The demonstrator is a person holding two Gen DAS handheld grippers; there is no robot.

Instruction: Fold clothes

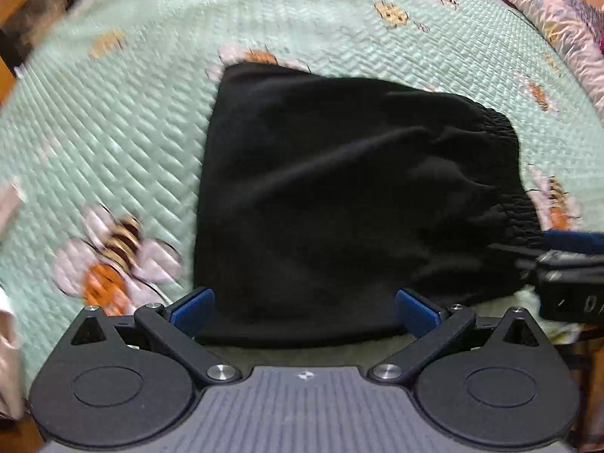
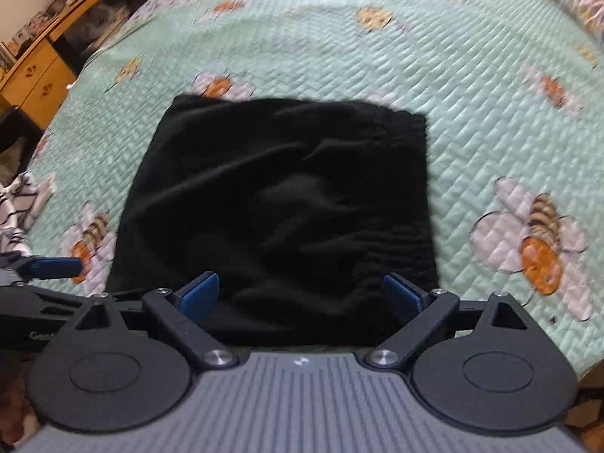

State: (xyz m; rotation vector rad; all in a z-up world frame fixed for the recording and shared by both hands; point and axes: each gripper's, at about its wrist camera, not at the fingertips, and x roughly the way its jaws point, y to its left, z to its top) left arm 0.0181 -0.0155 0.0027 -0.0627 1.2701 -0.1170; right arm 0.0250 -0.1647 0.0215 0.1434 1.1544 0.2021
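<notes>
Both pairs of jaws stand wide apart and grip nothing. The left gripper [image 1: 304, 311] hovers over the near edge of the folded black garment [image 1: 339, 196], its blue pads [image 1: 194, 307] clear of the cloth. The right gripper [image 2: 301, 294] hangs over the same edge, nearer the gathered waistband [image 2: 400, 249]. That garment lies flat on the bed's mint quilt [image 2: 472, 120] printed with bees and flowers. A wooden dresser [image 2: 36, 79] stands beyond.

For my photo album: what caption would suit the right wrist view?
Folded black garment on a bee-print quilt, framed by the right gripper's open fingers.
</notes>
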